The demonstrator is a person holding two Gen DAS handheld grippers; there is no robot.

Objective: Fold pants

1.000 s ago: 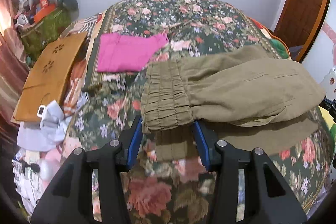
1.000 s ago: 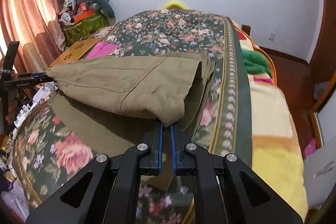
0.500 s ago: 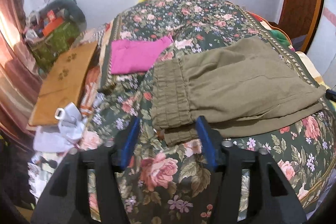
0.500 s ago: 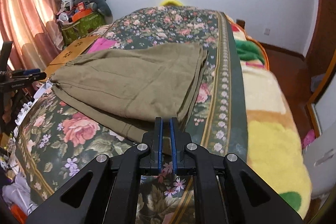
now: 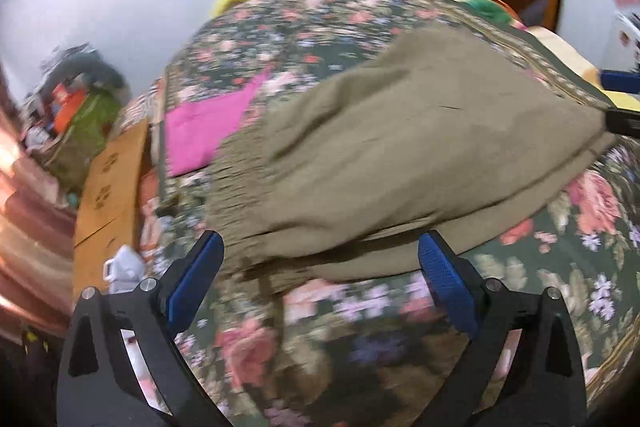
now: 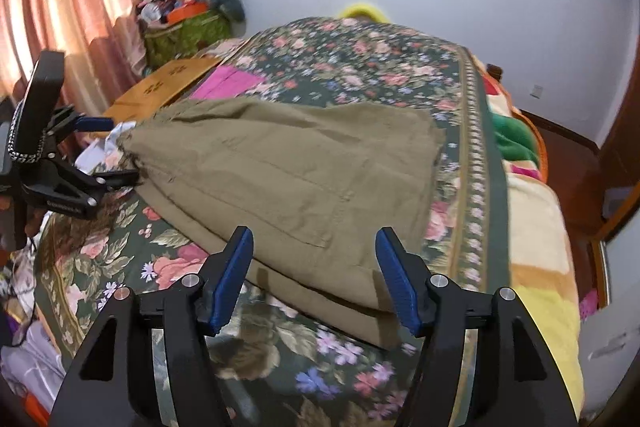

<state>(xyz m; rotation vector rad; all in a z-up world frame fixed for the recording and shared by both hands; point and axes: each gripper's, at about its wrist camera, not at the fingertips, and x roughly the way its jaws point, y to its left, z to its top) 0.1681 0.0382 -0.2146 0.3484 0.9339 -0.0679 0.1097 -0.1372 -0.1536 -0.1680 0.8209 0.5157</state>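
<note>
The olive pants (image 5: 400,155) lie folded in layers on the floral bedspread (image 5: 360,339); they also show in the right wrist view (image 6: 288,175). My left gripper (image 5: 320,267) is open and empty, its blue pads either side of the gathered waistband end. My right gripper (image 6: 314,267) is open and empty, just short of the pants' near edge at the other end. The left gripper also shows in the right wrist view (image 6: 108,151) beside the waistband. The left wrist view is blurred.
A folded pink garment (image 5: 208,123) lies on the bed beyond the waistband. A wooden board (image 5: 112,187) and loose clothes sit at the bed's left side. A yellow and green blanket (image 6: 532,227) covers the right side. Curtains (image 6: 60,27) hang left.
My right gripper has opened and let go of the pants, which now lie flat on the bed. My left gripper has opened wider. The left wrist view has tilted.
</note>
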